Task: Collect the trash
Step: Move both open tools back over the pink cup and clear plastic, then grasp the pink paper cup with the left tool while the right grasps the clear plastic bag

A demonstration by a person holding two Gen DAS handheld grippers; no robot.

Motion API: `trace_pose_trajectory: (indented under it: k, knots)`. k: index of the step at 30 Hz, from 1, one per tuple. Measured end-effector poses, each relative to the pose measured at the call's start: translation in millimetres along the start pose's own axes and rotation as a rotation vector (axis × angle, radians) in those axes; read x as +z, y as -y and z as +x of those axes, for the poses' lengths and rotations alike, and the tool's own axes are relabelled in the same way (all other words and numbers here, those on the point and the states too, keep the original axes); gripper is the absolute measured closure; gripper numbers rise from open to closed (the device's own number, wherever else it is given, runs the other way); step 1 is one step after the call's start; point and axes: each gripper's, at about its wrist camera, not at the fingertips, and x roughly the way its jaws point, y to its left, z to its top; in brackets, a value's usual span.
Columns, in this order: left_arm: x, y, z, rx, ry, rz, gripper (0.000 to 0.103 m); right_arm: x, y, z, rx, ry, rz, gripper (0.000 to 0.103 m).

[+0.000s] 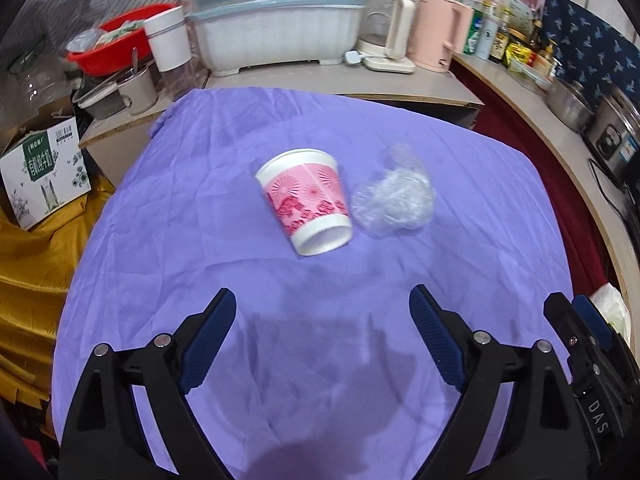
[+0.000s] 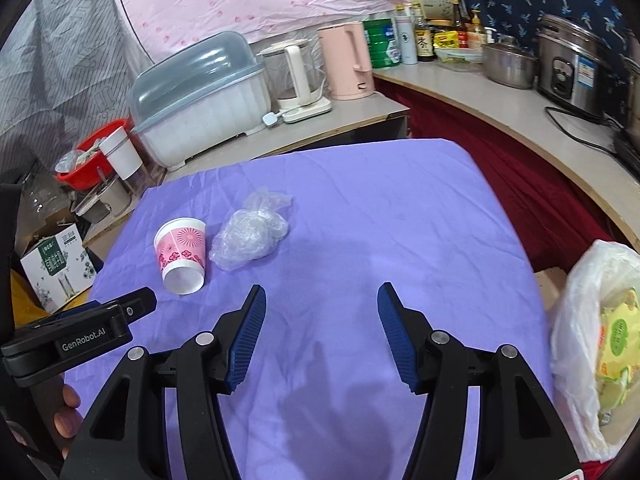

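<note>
A pink-and-white paper cup lies on its side on the purple cloth, its base toward me. Right beside it sits a crumpled clear plastic wrap. My left gripper hovers over the cloth short of the cup, open wide, nothing between its blue pads. My right gripper is open too and empty, to the right of both pieces of trash. The left gripper's black body shows at the right wrist view's left edge, held by a hand.
A white plastic bag with yellow-green wrappers inside hangs open at the table's right edge. Behind the cloth stand a covered dish rack, kettles, a red basin and a milk carton box. A counter with pots runs along the right.
</note>
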Motion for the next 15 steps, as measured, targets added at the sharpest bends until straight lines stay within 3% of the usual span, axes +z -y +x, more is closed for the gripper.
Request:
trace_pose_trajectory:
  k: [15]
  knots:
    - [52.4,-22.6,71.0,-0.01,-0.055,-0.048,0.016,39.5,-43.6,101.2,0.076,-0.06,-0.029,0.046]
